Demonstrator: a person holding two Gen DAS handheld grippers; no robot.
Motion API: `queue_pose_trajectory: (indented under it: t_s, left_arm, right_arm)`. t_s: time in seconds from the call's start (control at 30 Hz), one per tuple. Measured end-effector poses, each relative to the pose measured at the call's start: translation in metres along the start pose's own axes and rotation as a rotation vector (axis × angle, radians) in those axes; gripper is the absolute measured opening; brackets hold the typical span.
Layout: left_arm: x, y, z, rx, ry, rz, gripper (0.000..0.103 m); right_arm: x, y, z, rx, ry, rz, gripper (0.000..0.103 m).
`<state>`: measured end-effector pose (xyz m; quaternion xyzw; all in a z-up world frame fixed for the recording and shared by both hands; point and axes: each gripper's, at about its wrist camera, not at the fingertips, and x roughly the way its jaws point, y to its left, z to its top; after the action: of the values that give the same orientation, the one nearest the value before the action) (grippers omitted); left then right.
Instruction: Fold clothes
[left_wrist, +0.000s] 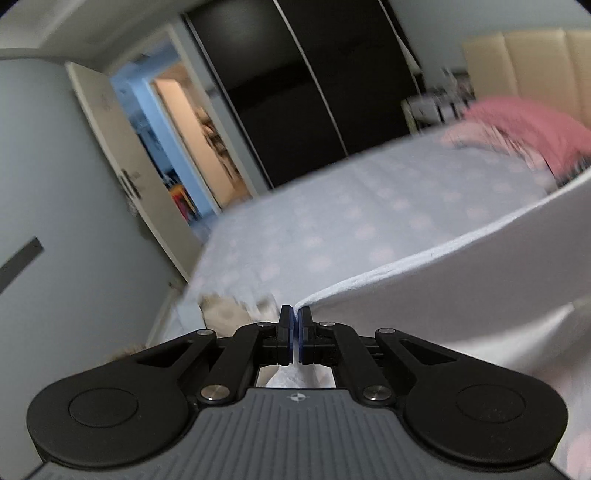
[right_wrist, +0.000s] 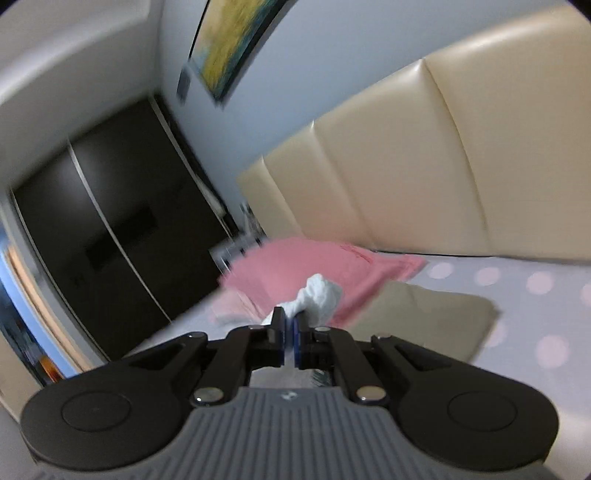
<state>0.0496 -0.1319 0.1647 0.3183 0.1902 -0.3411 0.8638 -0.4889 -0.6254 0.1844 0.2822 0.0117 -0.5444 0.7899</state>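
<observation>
Each clamped on the white garment (left_wrist: 461, 273), the left gripper (left_wrist: 296, 319) and right gripper (right_wrist: 290, 321) hold it stretched above the bed (left_wrist: 332, 206), likely to straighten it for folding.

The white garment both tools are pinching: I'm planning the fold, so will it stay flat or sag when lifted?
The white garment likely sags: it stretches as a soft sheet from the left tool. It bunches into a crumpled wad past the right tool, so probably floppy and light. Its thin pinched edge could slip out.
</observation>
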Motion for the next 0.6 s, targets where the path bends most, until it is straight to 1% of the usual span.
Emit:
queue_pose_trajectory:
  t_s: [0.07, 0.17, 0.23, 0.3, 0.43, 0.6]
  left_arm:
    - [0.005, -0.007, -0.023, 0.037, 0.068, -0.045, 0.001]
    - [0.005, -0.023, -0.055, 0.108, 0.160, -0.104, 0.001]
    - [0.005, -0.034, -0.076, 0.156, 0.221, -0.143, 0.001]
    - [0.005, -0.045, -0.097, 0.205, 0.281, -0.182, 0.001]
    - [0.006, -0.072, -0.134, 0.322, 0.397, -0.251, 0.001]
    - [0.011, -0.099, -0.177, 0.454, 0.514, -0.312, 0.001]
  right_arm:
    - [0.000, -0.015, -0.017, -0.048, 0.081, -0.041, 0.004]
    - [0.005, -0.049, -0.052, -0.084, 0.229, -0.120, 0.004]
    - [0.005, -0.074, -0.074, -0.069, 0.322, -0.178, 0.004]
    - [0.002, -0.098, -0.089, -0.033, 0.390, -0.236, 0.004]
    - [-0.010, -0.124, -0.108, -0.025, 0.482, -0.342, 0.004]
    - [0.003, -0.132, -0.138, -0.115, 0.597, -0.461, 0.004]
